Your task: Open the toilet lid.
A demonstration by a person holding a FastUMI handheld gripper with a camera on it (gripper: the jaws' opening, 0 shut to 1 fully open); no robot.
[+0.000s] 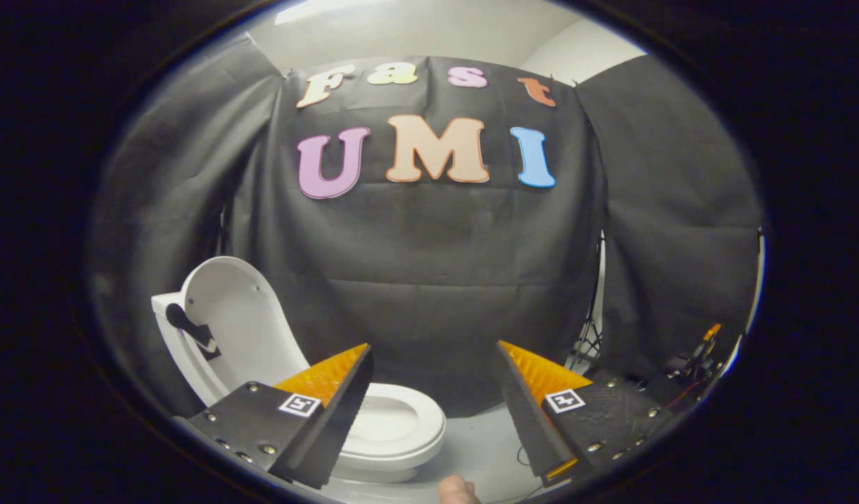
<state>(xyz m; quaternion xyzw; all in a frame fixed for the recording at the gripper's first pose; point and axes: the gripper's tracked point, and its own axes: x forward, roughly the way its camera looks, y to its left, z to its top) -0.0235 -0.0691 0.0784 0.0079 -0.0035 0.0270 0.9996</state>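
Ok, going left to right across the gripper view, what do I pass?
Raised toilet lid → toilet seat → open gripper, nothing between its fingers → tripod → wired gear by the wall.

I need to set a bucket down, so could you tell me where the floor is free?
Bare floor lies between the toilet bowl and the open tool's far finger. It is crowded by the tripod and cables beyond that finger.

toilet seat (394,420) part hidden behind one finger (331,413); gear by tripod (688,364) too small to identify; fingertip (457,490) cut off below
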